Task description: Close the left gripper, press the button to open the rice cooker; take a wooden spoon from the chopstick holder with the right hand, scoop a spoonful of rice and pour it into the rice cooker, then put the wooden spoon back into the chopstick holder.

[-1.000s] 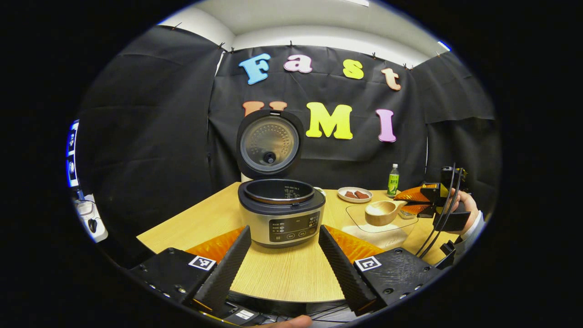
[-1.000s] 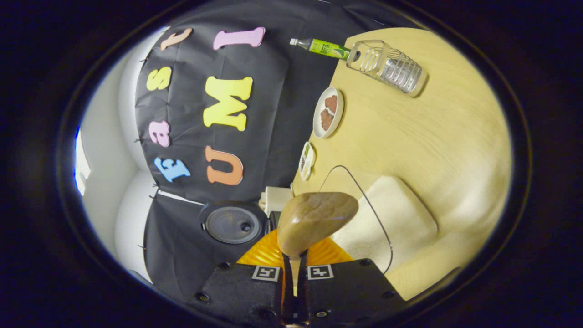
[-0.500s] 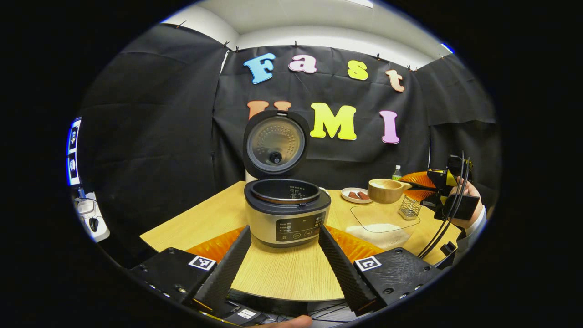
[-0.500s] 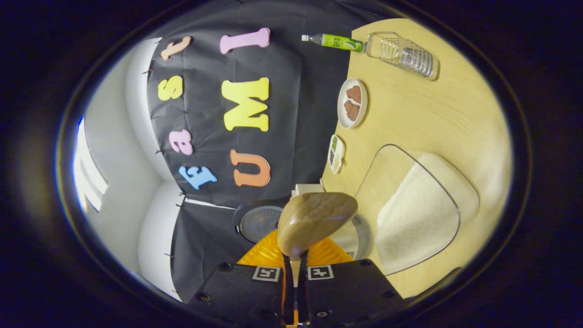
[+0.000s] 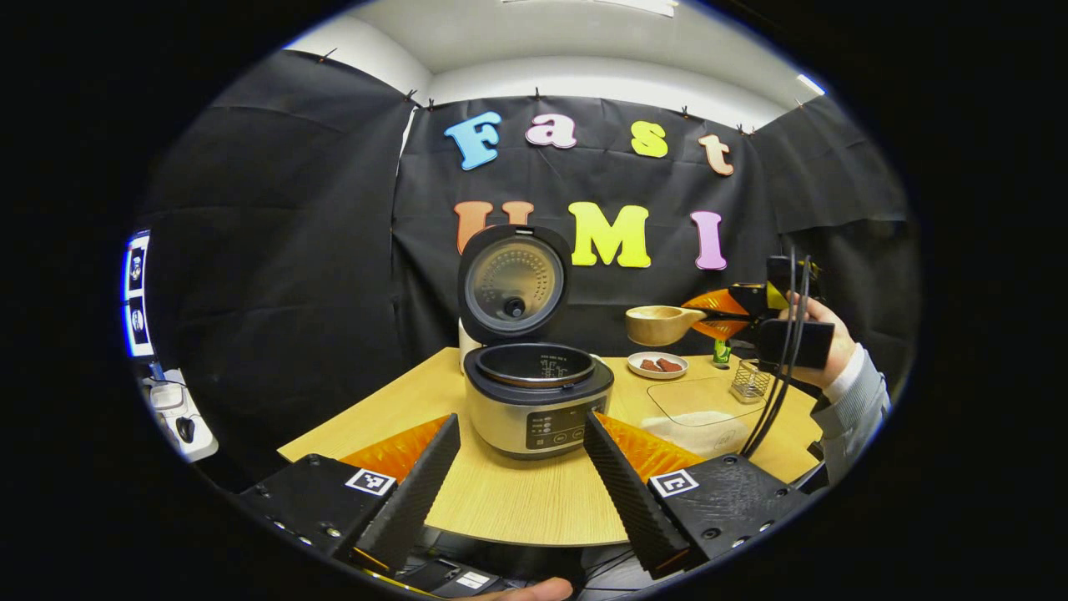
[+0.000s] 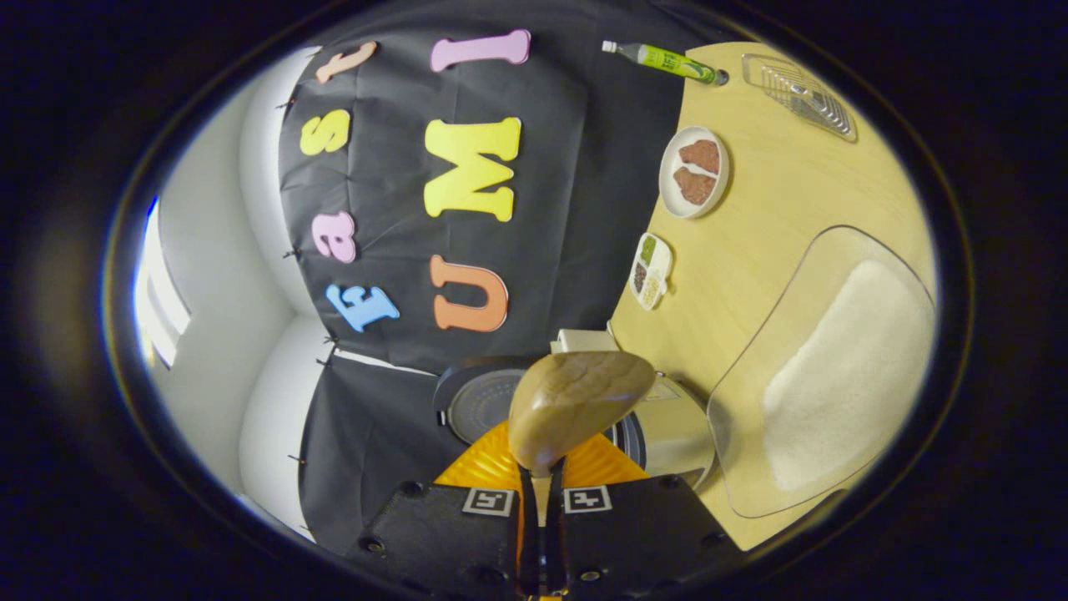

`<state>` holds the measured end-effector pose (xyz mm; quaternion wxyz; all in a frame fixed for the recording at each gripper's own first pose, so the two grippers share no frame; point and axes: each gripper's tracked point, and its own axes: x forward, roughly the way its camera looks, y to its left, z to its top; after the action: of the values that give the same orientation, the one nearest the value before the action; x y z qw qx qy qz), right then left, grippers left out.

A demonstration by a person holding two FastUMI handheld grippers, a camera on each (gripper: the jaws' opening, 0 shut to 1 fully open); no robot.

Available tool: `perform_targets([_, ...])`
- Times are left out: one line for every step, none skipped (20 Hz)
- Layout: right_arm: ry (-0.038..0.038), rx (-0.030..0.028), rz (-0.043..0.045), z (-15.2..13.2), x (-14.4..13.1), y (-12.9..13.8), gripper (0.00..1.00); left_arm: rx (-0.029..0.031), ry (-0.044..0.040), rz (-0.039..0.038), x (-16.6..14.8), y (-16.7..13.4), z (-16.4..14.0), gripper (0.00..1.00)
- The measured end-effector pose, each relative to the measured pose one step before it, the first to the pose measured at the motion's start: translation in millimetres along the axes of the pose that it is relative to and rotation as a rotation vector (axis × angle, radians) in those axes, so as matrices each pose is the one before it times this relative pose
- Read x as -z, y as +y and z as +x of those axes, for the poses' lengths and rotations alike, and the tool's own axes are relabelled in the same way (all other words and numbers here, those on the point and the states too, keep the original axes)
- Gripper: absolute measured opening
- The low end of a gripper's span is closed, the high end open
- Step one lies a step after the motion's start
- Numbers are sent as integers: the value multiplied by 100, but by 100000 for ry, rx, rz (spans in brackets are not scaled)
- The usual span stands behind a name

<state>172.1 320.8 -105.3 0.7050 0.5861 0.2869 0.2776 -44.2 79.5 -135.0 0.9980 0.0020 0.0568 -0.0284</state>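
The rice cooker [image 5: 534, 405] stands on the wooden table with its lid [image 5: 513, 284] raised upright. My left gripper [image 5: 521, 467] hangs open in front of it, one finger to each side, touching nothing. In the left gripper view my right gripper [image 5: 730, 313], held by a hand [image 5: 822, 342], is shut on the handle of the wooden spoon [image 5: 659, 324], level in the air right of the cooker and above its rim. In the right gripper view the spoon's bowl [image 6: 580, 405] sits just past my right gripper [image 6: 541, 501], with the cooker [image 6: 667, 426] behind it. What lies in the spoon is hidden.
A clear tray with white rice [image 5: 701, 409] lies right of the cooker. Behind it are a wire chopstick holder [image 5: 751, 381], a plate of brown pieces [image 5: 657, 365] and a green bottle [image 5: 719, 352]. A small divided dish [image 6: 651, 271] sits near the wall.
My right gripper has lifted the spoon from the rice tray and carried it up and left toward the open cooker. The left gripper stayed open, its view shifting slightly.
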Motion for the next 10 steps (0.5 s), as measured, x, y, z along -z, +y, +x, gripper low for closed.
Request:
perform_targets([158,1887,-2767,942,502,230,8,-2,-385,-7,-170,286,-193,95])
perform_targets([-31,2446,-3295,947,416,254,8,-161,-240,16,-7,320,-309,95])
perform_targets([53,2858,-2983,970,348,94,8,-186,-27,41,122,299,-247,95])
perform_targets([94,2557,-3129,849,392,241,8,-199,-130,-28,81,293,-87,95])
perform_targets([-53,1961,-3096,901,199,292,8,-153,-239,50,-95,248,-115,96])
perform_targets([-134,1781,-3169,866,220,333,8,-588,-214,-236,54,396,-131,96])
perform_targets([164,2357,-3097,890,256,162,8,-741,18,-620,124,410,-94,95])
perform_targets([-65,2414,-3739,650,291,171,8,-70,-78,-722,58,254,-248,95])
perform_targets([-375,2243,-3927,687,198,214,8,398,-61,-645,151,-30,40,95])
perform_targets([-240,1567,-3863,366,146,425,8,-9,260,-452,174,297,-126,96])
